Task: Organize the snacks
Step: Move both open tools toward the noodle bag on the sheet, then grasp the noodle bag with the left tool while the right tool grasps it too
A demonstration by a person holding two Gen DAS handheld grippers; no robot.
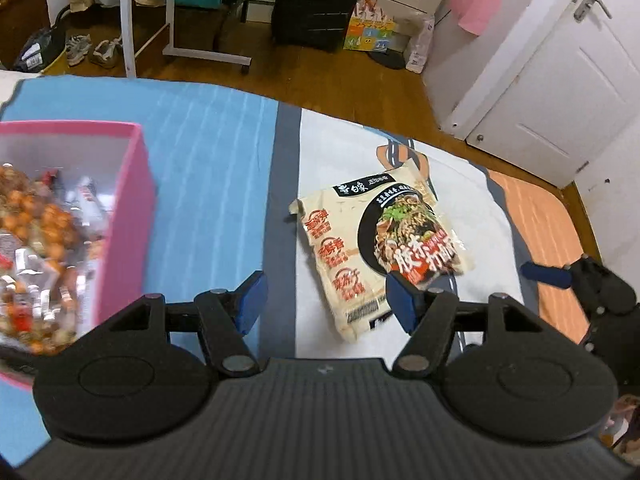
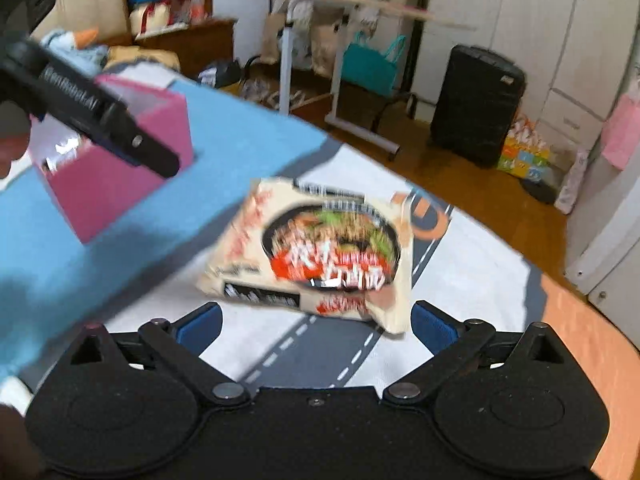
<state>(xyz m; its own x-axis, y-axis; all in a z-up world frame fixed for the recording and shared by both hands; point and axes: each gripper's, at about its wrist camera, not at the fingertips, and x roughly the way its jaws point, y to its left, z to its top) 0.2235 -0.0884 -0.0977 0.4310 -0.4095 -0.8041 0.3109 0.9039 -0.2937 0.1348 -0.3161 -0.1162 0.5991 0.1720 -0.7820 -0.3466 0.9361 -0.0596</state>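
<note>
Right now my left gripper [image 1: 326,300] hangs with its blue pads spread wide and nothing between them, above the play mat [image 1: 208,152]. Ahead lies the instant noodle packet [image 1: 380,248] flat on the mat's white road section, well apart from the pink box [image 1: 128,216] of snacks. My right gripper [image 2: 316,324] gapes too, just short of the packet.

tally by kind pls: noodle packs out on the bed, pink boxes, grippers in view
Noodle pack lying on the bed cover: 1
Pink box, snacks already inside: 1
Grippers: 2, left gripper and right gripper, both open, holding nothing
Total: 4
</note>
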